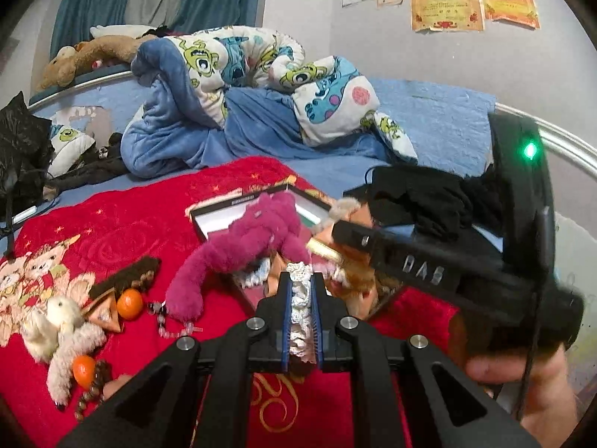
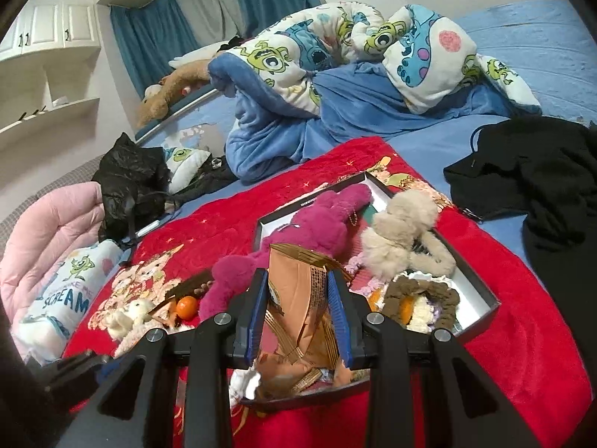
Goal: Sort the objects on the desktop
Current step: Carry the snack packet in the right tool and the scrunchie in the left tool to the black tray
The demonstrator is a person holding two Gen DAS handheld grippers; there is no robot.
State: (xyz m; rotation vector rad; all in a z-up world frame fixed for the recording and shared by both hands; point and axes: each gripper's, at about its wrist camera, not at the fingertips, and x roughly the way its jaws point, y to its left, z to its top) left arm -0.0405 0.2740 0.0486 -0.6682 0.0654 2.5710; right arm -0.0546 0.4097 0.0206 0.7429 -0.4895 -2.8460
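While the left tool pinches white crochet lace, the right tool clamps a tan packet.

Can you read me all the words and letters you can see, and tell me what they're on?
"SCREAM": white monster pillow.
"DAS": raised letters on the right hand-held gripper.
Wall certificates: print too small to read.
Box rim: white label too blurred.
Orange packet held by the right hand-held gripper: print too small.
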